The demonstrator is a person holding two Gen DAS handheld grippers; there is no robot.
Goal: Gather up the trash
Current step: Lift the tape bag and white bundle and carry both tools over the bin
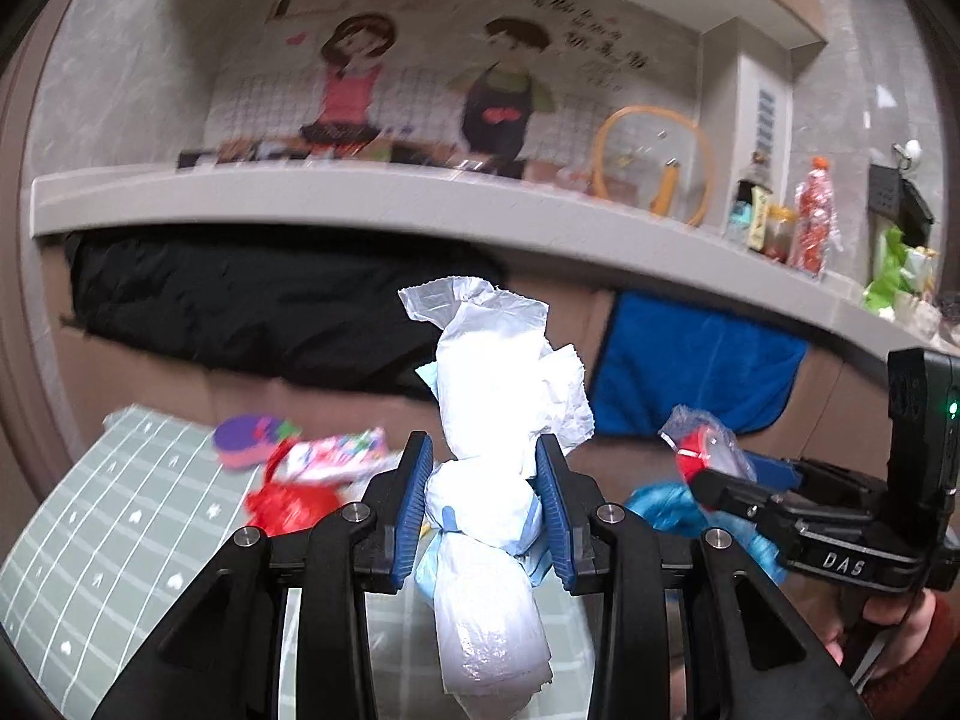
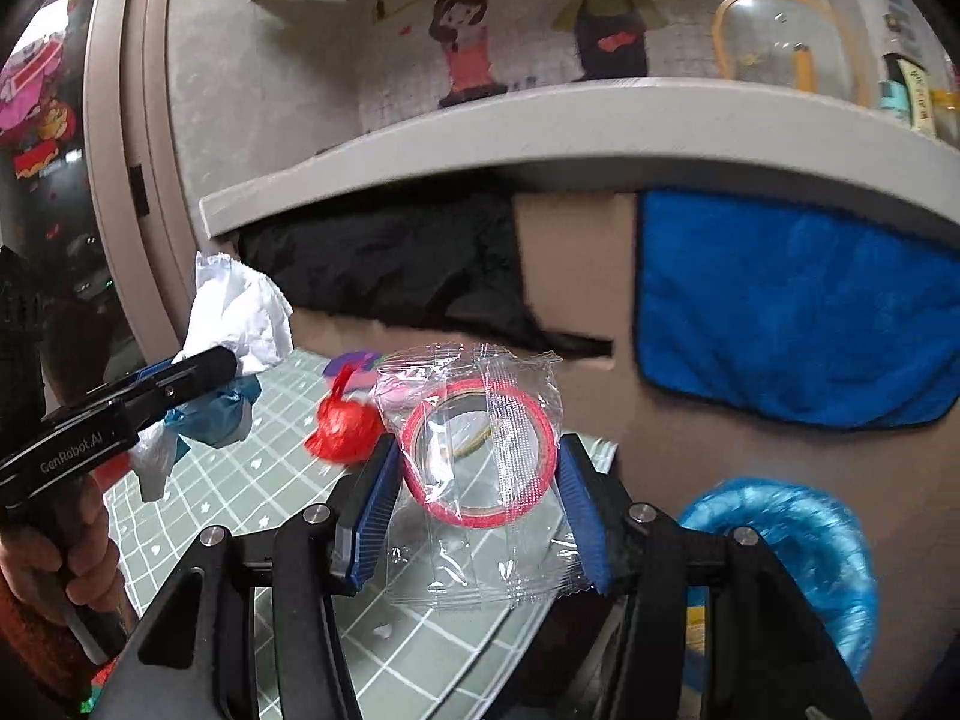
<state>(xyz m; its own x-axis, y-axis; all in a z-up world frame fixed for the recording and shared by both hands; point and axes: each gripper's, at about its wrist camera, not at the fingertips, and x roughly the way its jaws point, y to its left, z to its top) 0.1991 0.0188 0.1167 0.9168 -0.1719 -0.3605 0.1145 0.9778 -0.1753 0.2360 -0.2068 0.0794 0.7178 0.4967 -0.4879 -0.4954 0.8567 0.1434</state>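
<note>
My left gripper (image 1: 485, 492) is shut on a white wad of plastic and tissue (image 1: 498, 408), its blue pads pressing both sides; the wad hangs above the green checked mat (image 1: 120, 516). From the right wrist view the same wad (image 2: 240, 312) shows at the left gripper's (image 2: 198, 372) tip. My right gripper (image 2: 477, 474) is shut on a clear wrapper holding a pink tape roll (image 2: 480, 450); it appears at the right edge of the left view as well (image 1: 708, 450). A knotted red bag (image 2: 343, 429) and a pink printed packet (image 1: 342, 450) lie on the mat.
A grey countertop edge (image 1: 360, 198) runs overhead with bottles (image 1: 813, 219) on it. A black cloth (image 1: 252, 306) and a blue towel (image 2: 798, 312) hang below. A blue-lined bin rim (image 2: 792, 540) sits low right. A purple and pink sponge (image 1: 246, 438) lies on the mat.
</note>
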